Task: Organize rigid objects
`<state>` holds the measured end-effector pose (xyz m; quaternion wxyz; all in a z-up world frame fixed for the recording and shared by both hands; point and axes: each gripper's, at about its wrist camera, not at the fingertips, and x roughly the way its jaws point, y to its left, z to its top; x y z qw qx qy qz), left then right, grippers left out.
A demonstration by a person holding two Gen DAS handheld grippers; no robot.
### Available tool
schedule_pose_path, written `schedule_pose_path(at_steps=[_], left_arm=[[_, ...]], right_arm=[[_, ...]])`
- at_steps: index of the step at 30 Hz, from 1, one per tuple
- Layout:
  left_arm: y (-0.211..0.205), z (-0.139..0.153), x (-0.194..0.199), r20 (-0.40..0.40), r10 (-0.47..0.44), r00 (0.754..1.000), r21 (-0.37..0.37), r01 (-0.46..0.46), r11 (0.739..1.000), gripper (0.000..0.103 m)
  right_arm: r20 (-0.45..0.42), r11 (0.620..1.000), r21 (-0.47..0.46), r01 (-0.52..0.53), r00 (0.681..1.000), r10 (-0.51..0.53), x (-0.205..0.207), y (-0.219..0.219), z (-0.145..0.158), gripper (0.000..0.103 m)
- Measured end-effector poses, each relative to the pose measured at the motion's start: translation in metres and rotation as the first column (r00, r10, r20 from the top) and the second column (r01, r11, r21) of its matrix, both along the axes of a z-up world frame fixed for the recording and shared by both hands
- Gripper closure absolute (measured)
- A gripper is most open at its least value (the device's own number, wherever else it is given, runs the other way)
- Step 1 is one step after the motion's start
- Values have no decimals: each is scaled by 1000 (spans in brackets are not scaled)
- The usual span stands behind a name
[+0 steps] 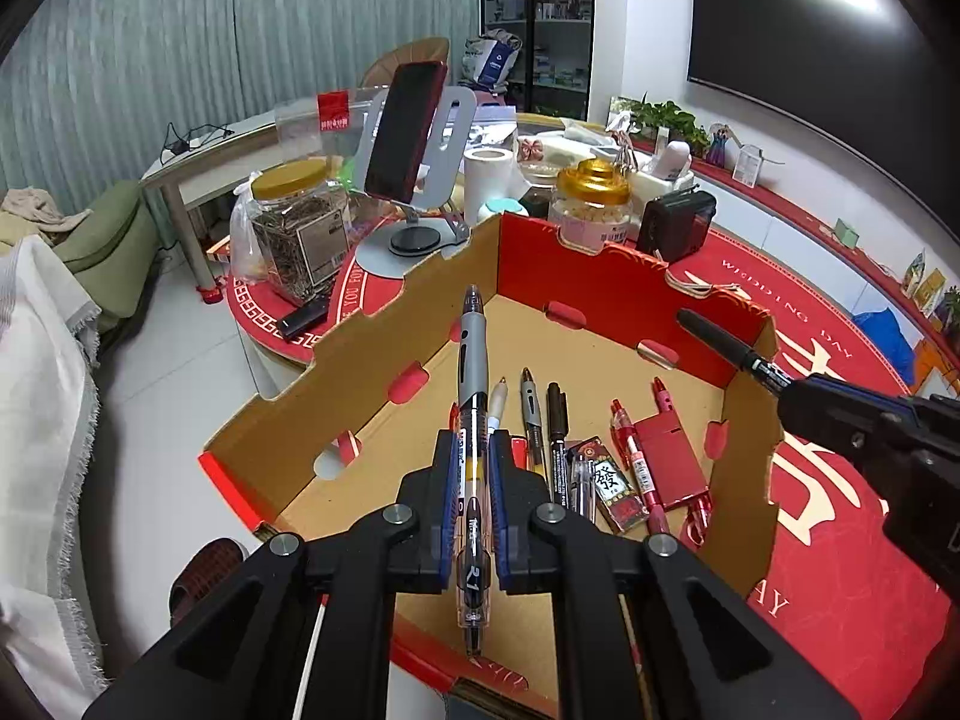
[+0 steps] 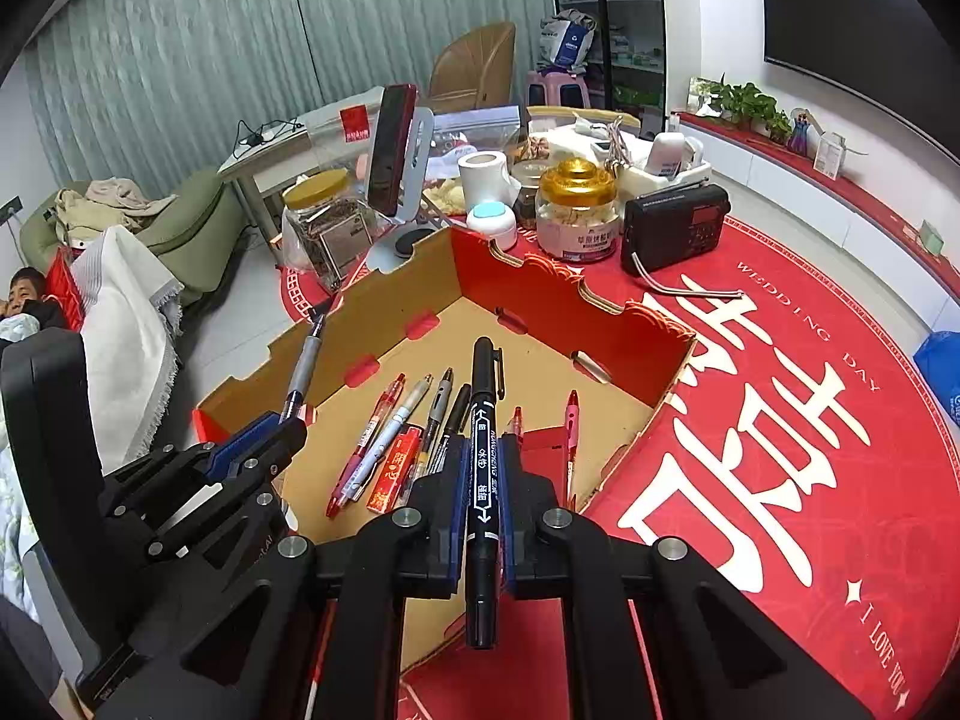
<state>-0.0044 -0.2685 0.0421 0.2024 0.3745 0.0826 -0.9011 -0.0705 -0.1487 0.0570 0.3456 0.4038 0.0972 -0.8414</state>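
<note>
- The left gripper (image 1: 474, 468) is clenched on a grey pen (image 1: 473, 396), held along the fingers with most of the barrel sticking out ahead; the pads pinch only a short stretch of its clear lower part. That long overhang could let the pen swivel or slip if the hand jolts.
- The right gripper (image 2: 483, 468) is clenched on a black marker (image 2: 483, 480) in the same lengthwise way. Its smooth round body could roll between the pads, so a release might drop it skewed.
- Both tools hang over the box (image 1: 384, 324), close side by side. The marker's tip in the left view (image 1: 720, 342) reaches toward the far red wall; judged from here, a careless swing might knock it on the rim (image 1: 774, 372) or against the other gripper.
- Below lie the sorted pens (image 2: 414, 420) in a loose row on the cardboard floor, with a red case (image 1: 669, 456) beside them. Dropping from a height could scatter that row, or leave the new piece lying across the others.
- The box sits near the table edge on the red mat (image 2: 780, 420); a push on its wall might shift it toward the floor side.
- Jars (image 2: 576, 210) and a radio (image 2: 675, 225) stand just behind the far wall, at risk from overreach.
</note>
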Motion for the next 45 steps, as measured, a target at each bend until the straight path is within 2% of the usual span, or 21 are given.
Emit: schedule_pose_path(at_steps=[7, 11, 13, 14, 15, 16, 17, 19, 20, 21, 23, 26, 28, 31, 35, 45], left_arm=[[-3, -15, -14, 42, 0, 999, 9, -1, 1000, 93], [-5, -31, -26, 101, -5, 995, 28, 3, 1000, 90], [-4, -35, -27, 109, -7, 994, 31, 3, 1000, 60], [-3, -35, -27, 113, -6, 994, 27, 3, 1000, 30], [-2, -34, -24, 114, 29, 993, -10, -28, 1000, 23], [-3, -33, -21, 109, 54, 993, -40, -50, 998, 23], [-5, -31, -18, 100, 70, 993, -55, -64, 996, 22], [-12, -27, -10, 87, 85, 993, -37, -82, 996, 15], [-15, -24, -5, 73, 80, 994, -13, -79, 997, 6], [-18, -20, 1, 57, 71, 996, 25, -72, 997, 1], [-19, -14, 7, 32, 67, 997, 47, -69, 997, 0], [-11, -1, 16, 8, 87, 996, 22, -87, 996, 0], [-8, 4, 21, 27, 106, 994, 22, -106, 994, 0], [-7, 6, 27, 50, 106, 993, 68, -109, 992, 0], [-3, 7, 33, 79, 150, 986, 43, -153, 987, 0], [7, 7, 38, 109, 138, 984, 19, -141, 990, 1]], right_arm=[[28, 1000, 28, 3, 1000, -3, -10, -9, -16, 93], [62, 997, 76, -20, 998, 15, -17, -23, -35, 93], [94, 992, 114, -52, 995, 41, -18, -29, -46, 93], [86, 989, 139, -50, 996, 38, -16, -30, -49, 89], [56, 985, 170, -28, 998, 19, -15, -29, -50, 79], [29, 982, 191, -12, 1000, 7, -14, -27, -49, 68], [5, 981, 192, 9, 1000, -10, -14, -21, -44, 43], [40, 993, 121, -16, 999, 11, -14, -10, -35, 24], [38, 993, 115, 1, 999, -5, -14, -7, -30, 6], [27, 995, 99, 16, 999, -19, -12, -1, -23, 0], [30, 997, 79, 2, 1000, -4, -6, 4, -15, 0], [64, 997, 74, -8, 998, 3, 0, 9, -8, 0], [78, 998, 60, -4, 997, 0, 3, 13, -5, 0], [95, 998, 61, -6, 996, 0, 6, 15, -2, 0], [93, 997, 74, -30, 995, 23, 11, 12, -2, 0], [88, 996, 81, -47, 995, 40, 17, 13, 0, 0]])
